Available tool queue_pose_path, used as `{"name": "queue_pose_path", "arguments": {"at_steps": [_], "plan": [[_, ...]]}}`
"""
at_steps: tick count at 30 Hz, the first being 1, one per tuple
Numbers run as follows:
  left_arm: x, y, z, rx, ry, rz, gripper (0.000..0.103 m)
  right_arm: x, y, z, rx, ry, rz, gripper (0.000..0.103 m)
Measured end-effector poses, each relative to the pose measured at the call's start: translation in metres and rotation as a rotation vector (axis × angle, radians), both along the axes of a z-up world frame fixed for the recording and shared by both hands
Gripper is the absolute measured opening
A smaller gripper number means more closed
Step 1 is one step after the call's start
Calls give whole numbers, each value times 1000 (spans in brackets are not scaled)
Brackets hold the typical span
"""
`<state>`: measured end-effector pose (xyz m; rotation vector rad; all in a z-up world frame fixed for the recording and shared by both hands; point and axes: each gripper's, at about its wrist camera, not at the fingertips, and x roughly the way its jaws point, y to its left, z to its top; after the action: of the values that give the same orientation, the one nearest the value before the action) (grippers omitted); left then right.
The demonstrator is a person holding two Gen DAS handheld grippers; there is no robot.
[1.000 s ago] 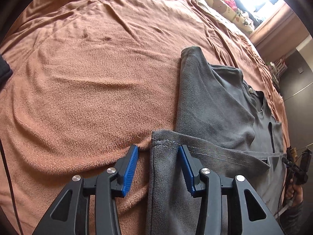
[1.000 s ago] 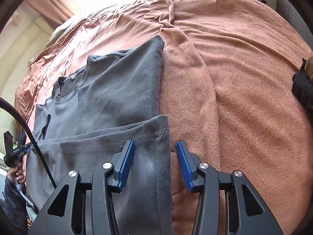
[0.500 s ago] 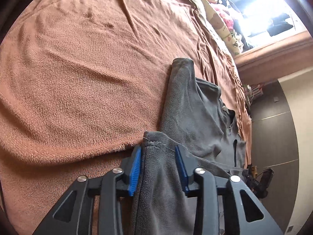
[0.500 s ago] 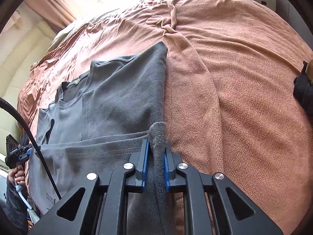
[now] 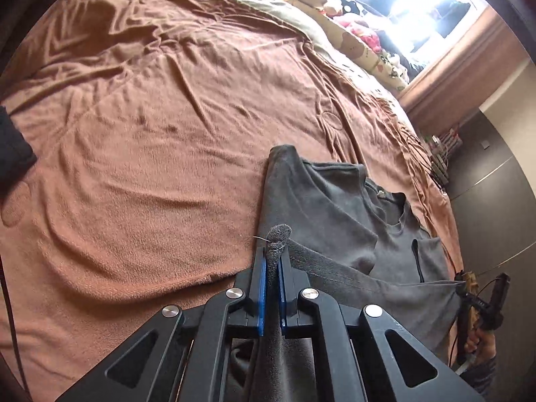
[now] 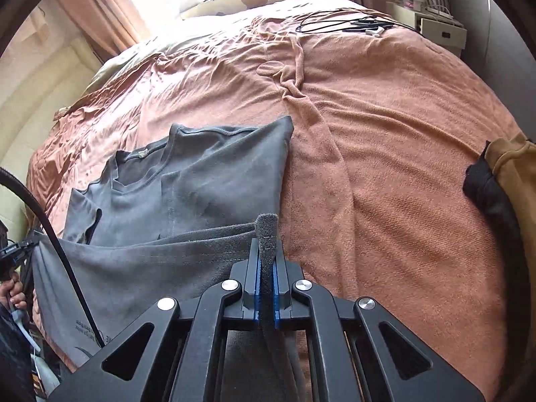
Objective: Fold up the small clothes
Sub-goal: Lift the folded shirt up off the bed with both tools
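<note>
Nearest, the left gripper [image 5: 272, 261] and the right gripper [image 6: 267, 251] are each clamped tight on a hem corner of the grey T-shirt [image 6: 201, 181], raising that edge taut between them, while its collar end lies flat farther off on the brown blanket [image 6: 385, 167].
</note>
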<state>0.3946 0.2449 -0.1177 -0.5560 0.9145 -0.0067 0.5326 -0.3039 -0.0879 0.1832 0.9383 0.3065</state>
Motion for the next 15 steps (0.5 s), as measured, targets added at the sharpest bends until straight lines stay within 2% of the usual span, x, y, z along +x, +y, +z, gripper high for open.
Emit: {"name": "queue_pose_path", "arguments": {"at_steps": [8,15], "plan": [[9,-7,17,47,-26,-3,6,-9,-10,18,9,-44,-11,1],[40,-10,42,104,-67,-11,6,11,-14,37,4,-86,-31,1]]}}
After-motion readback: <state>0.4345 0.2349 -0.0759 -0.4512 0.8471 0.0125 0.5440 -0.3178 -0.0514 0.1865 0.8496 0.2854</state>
